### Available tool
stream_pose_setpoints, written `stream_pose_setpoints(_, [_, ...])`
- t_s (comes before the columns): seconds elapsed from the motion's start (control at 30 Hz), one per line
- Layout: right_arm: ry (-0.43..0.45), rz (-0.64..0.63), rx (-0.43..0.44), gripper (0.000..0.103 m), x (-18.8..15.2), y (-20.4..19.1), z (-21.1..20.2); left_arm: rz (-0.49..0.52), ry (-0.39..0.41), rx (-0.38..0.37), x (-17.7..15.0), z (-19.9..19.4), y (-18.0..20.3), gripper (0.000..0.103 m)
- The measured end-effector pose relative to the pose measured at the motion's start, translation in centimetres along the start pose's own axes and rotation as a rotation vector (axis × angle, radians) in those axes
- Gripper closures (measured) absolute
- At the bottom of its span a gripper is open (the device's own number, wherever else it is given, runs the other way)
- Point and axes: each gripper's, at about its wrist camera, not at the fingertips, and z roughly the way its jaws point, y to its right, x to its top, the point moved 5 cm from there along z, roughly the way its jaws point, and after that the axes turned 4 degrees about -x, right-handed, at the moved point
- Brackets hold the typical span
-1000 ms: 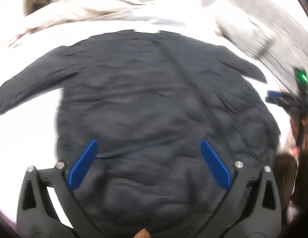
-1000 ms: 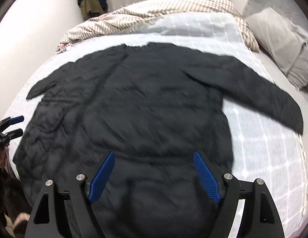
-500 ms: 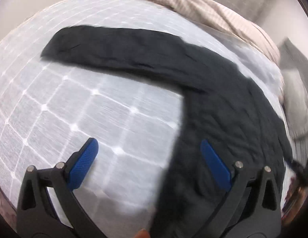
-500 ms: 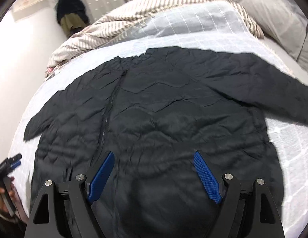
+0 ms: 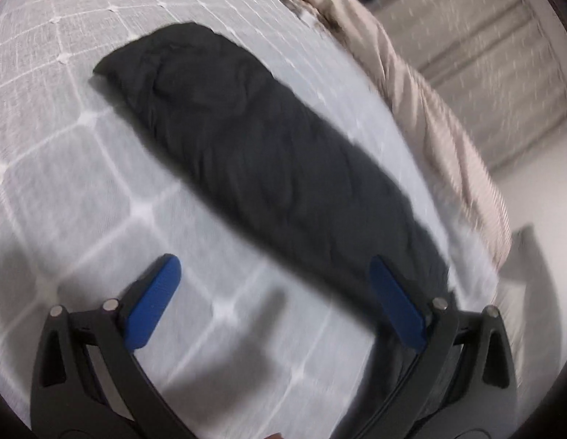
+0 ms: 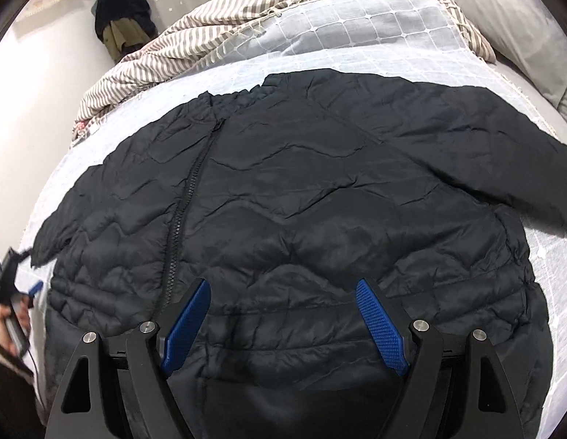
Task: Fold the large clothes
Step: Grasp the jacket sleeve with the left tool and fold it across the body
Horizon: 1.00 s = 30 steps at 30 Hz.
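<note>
1 black quilted jacket [image 6: 301,190] lies spread flat, zip up, on the grey checked bed [image 6: 374,36], both sleeves out to the sides. it looks soft, puffy, light and a bit slippery, so a pinch at a sleeve [image 5: 246,139] cuff or the hem should hold best. the 2 grippers, left gripper [image 5: 279,303] near that sleeve and right gripper [image 6: 283,322] over the hem, both have jaws wide apart and empty.

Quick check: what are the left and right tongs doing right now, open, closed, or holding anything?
Left tongs: open, empty, over the bedsheet beside the jacket sleeve.
Right tongs: open, empty, above the black jacket.
</note>
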Motion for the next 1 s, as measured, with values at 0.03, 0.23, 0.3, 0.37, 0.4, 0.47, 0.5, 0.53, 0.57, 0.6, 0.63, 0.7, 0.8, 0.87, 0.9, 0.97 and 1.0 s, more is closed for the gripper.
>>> stream_pose_setpoints(0.03, [0.004, -0.004, 0.001, 0.020, 0.0, 0.1, 0.0, -0.024, 0.017, -0.013, 0.4, 0.1, -0.3, 0.001])
stream_pose_setpoints(0.23, [0.004, 0.000, -0.005, 0.020, -0.5, 0.8, -0.1, -0.124, 0.086, -0.025, 3.5, 0.6, -1.4, 0.010])
stream_pose_setpoints(0.3, [0.003, 0.005, -0.009, 0.020, -0.5, 1.1, -0.1, -0.119, 0.093, 0.019, 4.3, 0.9, -1.2, 0.024])
stream_pose_setpoints(0.37, [0.004, 0.014, -0.004, 0.020, -0.5, 1.3, -0.2, -0.123, 0.083, 0.062, 4.7, 0.9, -1.3, 0.043])
stream_pose_setpoints(0.4, [0.005, 0.017, 0.001, 0.020, -0.5, 1.4, -0.3, -0.126, 0.083, 0.073, 4.9, 0.9, -1.3, 0.056])
stream_pose_setpoints(0.47, [0.008, 0.015, 0.005, 0.020, -0.5, 1.4, -0.6, -0.122, 0.092, 0.087, 5.2, 0.5, -0.9, 0.073])
stream_pose_setpoints(0.5, [0.011, 0.014, 0.005, 0.020, -0.5, 1.5, -0.7, -0.114, 0.095, 0.081, 5.3, 0.1, -0.8, 0.080])
stream_pose_setpoints(0.53, [0.013, 0.014, 0.005, 0.020, -0.4, 1.5, -0.7, -0.091, 0.101, 0.074, 5.4, -0.2, 0.0, 0.086])
stream_pose_setpoints(0.57, [0.015, 0.017, 0.006, 0.020, -0.4, 1.6, -0.8, -0.069, 0.107, 0.072, 5.6, -0.6, 0.4, 0.089])
stream_pose_setpoints(0.6, [0.016, 0.023, 0.010, 0.020, -0.3, 1.7, -0.9, -0.035, 0.117, 0.076, 5.6, -1.1, 1.1, 0.093])
stream_pose_setpoints(0.63, [0.016, 0.027, 0.014, 0.020, -0.3, 1.8, -1.0, 0.003, 0.125, 0.076, 5.5, -1.4, 2.2, 0.094])
stream_pose_setpoints(0.7, [0.019, 0.036, 0.021, 0.020, -0.3, 2.0, -1.2, 0.072, 0.141, 0.067, 5.6, -1.6, 4.4, 0.096])
stream_pose_setpoints(0.8, [0.025, 0.042, 0.029, 0.020, -0.2, 2.1, -1.5, 0.193, 0.143, 0.042, 4.7, -2.1, 8.4, 0.097])
stream_pose_setpoints(0.87, [0.027, 0.046, 0.034, 0.020, -0.2, 2.1, -1.7, 0.287, 0.139, 0.016, 3.6, -2.4, 11.4, 0.097])
stream_pose_setpoints(0.9, [0.029, 0.048, 0.037, 0.020, -0.2, 2.1, -1.9, 0.331, 0.138, 0.002, 2.9, -2.5, 13.1, 0.097])
stream_pose_setpoints(0.97, [0.031, 0.051, 0.039, 0.020, -0.2, 2.1, -2.0, 0.405, 0.123, -0.041, 1.0, -2.5, 16.2, 0.097])
stream_pose_setpoints(1.0, [0.032, 0.054, 0.041, 0.020, -0.2, 2.2, -2.2, 0.436, 0.115, -0.057, 0.2, -2.7, 17.6, 0.097])
